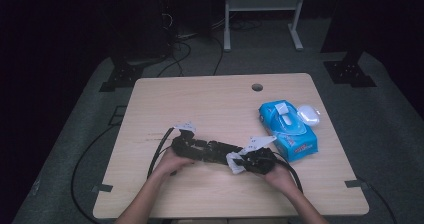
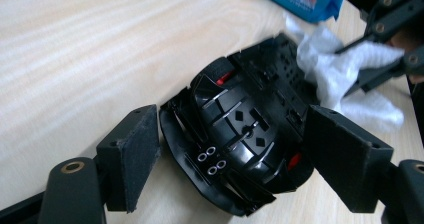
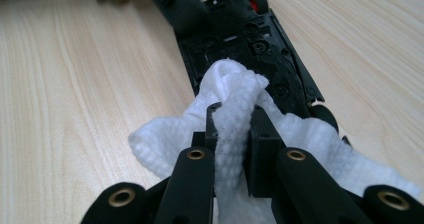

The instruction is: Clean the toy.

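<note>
While the black toy car (image 2: 240, 134) lies upside down on the wooden counter (image 1: 210, 104), near its front edge and between the person's two hands, both tools work at it from opposite ends. In the left gripper view the left hand-held gripper (image 2: 235, 154) straddles the car's rounded end – its two pads stand on either side of the chassis, the right-hand pad close against the body and the left-hand one just apart from it, so the jaws are released rather than clamped. In the right gripper view the right hand-held gripper (image 3: 235, 126) is clenched on a white wipe (image 3: 235, 109), the cloth bunched between its jaws and pressed onto the car's underside, where screw holes and moulded ribs show. From the high view the car runs roughly left to right, with the wipe (image 1: 235, 163) at its right end, under the right hand (image 1: 281, 176), while the left hand (image 1: 170, 163) sits at the other end. A blue pack of wipes (image 1: 289, 129) lies on the counter just beyond and to the right of the car – its lid flipped open – and a small white case (image 1: 309, 114) rests beside the pack's far corner. Black cables (image 1: 159, 151) trail from the grippers over the counter's front edge.
</note>
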### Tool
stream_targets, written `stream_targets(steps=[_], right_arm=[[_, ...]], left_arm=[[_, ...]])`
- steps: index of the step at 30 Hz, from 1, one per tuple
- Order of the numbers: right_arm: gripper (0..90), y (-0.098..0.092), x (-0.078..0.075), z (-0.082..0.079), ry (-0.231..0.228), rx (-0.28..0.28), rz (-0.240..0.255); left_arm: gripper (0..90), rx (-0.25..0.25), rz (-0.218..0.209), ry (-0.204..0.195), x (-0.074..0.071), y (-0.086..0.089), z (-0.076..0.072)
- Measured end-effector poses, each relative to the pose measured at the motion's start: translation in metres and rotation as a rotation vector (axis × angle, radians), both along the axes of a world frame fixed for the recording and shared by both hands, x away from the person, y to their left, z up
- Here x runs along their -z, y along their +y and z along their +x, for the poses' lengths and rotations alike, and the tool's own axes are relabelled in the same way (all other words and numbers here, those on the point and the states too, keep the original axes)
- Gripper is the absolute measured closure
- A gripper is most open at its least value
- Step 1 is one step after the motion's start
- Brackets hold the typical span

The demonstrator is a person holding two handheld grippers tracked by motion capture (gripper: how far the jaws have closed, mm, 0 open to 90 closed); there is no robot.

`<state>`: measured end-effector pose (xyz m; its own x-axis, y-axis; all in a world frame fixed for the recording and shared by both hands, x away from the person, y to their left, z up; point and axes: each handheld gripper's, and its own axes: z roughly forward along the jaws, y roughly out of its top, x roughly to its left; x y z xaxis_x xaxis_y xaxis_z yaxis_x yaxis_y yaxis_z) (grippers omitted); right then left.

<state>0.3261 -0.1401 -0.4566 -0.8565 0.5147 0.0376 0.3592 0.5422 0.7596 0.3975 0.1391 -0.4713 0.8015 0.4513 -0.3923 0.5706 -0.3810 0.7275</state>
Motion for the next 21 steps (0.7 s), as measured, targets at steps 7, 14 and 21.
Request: stream_targets(steps=[7, 14, 21], right_arm=[[82.5, -0.003, 0.002, 0.000, -0.002, -0.006, 0.017], [81.6, 0.000, -0.002, 0.002, 0.019, 0.006, 0.005], [81.1, -0.001, -0.004, 0.005, 0.017, 0.050, -0.007]], left_arm=[[24.5, 0.017, 0.005, 0.022, 0.000, -0.002, 0.006], [27.4, 0.015, 0.005, 0.025, 0.003, 0.007, -0.005], [26.5, 0.025, 0.014, 0.009, -0.001, 0.011, -0.009]])
